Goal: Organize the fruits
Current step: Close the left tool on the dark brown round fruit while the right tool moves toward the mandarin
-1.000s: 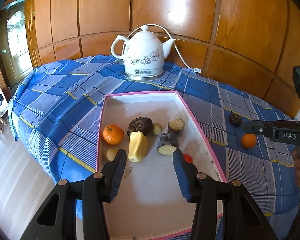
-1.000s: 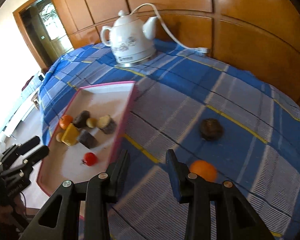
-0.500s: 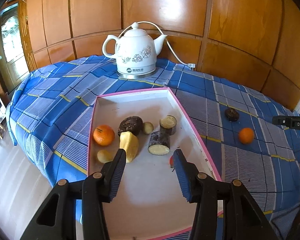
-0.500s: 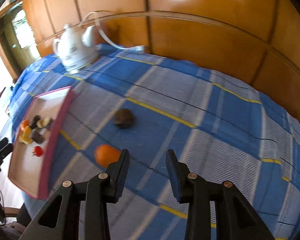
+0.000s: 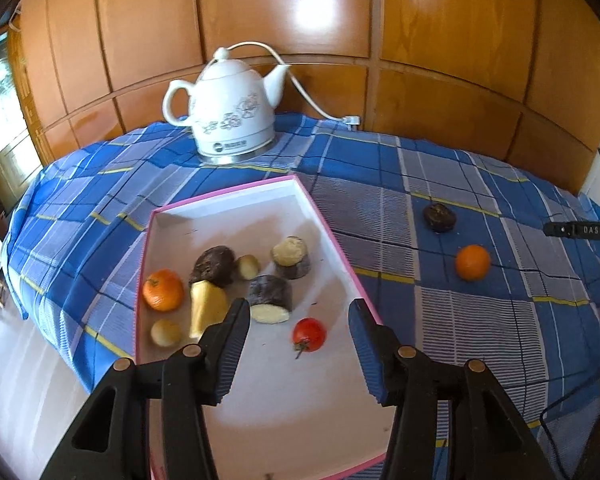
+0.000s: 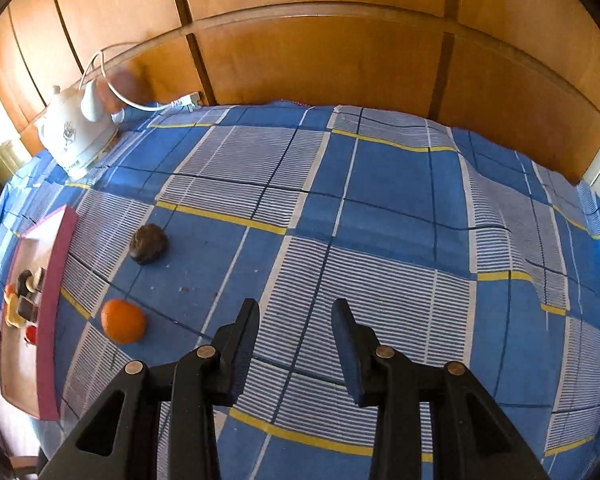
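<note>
I hold my right gripper [image 6: 296, 322] above bare tablecloth [image 6: 400, 184], jaws spread and holding nothing. The 2 fruits outside the tray [image 5: 328, 236] lie to its left: the orange [image 6: 123, 321] nearer me, and the dark, wrinkled fruit [image 6: 148, 243] farther back, well apart from it. The orange looks firm, light and round, so I judge it will roll if nudged; I would close across its widest middle, gently. The dark one looks soft-skinned and may bruise, so it needs a lighter squeeze. My left gripper [image 5: 298, 322] hovers over the tray, jaws also apart and empty, with the small tomato [image 5: 309, 334] lying between them.
</note>
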The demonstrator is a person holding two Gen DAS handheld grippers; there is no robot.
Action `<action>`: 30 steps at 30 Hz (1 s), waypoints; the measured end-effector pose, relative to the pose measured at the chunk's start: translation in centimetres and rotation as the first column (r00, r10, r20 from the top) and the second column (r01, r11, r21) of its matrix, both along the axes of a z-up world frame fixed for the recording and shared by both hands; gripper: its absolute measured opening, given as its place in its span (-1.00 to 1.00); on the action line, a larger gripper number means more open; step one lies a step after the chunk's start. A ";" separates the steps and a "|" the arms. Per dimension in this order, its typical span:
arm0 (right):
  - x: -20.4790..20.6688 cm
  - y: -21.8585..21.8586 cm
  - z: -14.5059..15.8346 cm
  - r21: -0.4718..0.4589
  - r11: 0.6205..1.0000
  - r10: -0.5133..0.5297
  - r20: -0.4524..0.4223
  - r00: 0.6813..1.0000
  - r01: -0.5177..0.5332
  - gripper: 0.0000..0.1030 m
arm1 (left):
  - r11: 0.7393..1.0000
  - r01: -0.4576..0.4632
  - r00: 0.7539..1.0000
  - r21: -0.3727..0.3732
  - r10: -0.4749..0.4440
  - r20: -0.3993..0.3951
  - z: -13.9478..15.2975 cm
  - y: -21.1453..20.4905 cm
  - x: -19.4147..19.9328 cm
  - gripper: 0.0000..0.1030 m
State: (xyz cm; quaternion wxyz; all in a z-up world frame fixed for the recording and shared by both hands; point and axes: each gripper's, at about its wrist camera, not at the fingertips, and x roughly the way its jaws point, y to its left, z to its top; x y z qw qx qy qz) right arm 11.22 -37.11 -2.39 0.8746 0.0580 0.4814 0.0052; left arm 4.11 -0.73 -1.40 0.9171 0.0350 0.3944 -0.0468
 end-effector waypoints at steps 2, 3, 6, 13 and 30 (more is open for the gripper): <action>-0.1 0.3 0.2 0.002 1.000 0.012 0.006 1.000 -0.012 -0.27 | 1.000 0.018 1.000 0.003 -0.018 -0.004 0.0 -0.7 0.3 0.01; -0.1 0.5 0.3 0.003 1.000 0.019 0.008 1.000 -0.020 -0.27 | 1.000 0.027 1.000 0.005 -0.027 -0.007 -0.1 -1.2 0.5 0.01; 0.0 1.1 0.4 0.008 0.999 0.039 0.010 0.999 -0.039 -0.27 | 0.998 0.056 0.998 0.011 -0.055 -0.019 -0.2 -2.4 1.2 0.01; 0.1 1.3 0.5 0.018 0.999 0.042 0.001 0.999 -0.042 -0.27 | 0.993 0.118 0.992 0.002 -0.117 -0.049 -0.3 -5.1 3.5 0.01; 0.3 1.5 1.0 0.041 0.998 0.053 0.003 0.999 -0.053 -0.27 | 0.962 0.259 0.947 -0.082 -0.270 -0.175 -1.7 -13.8 13.1 0.22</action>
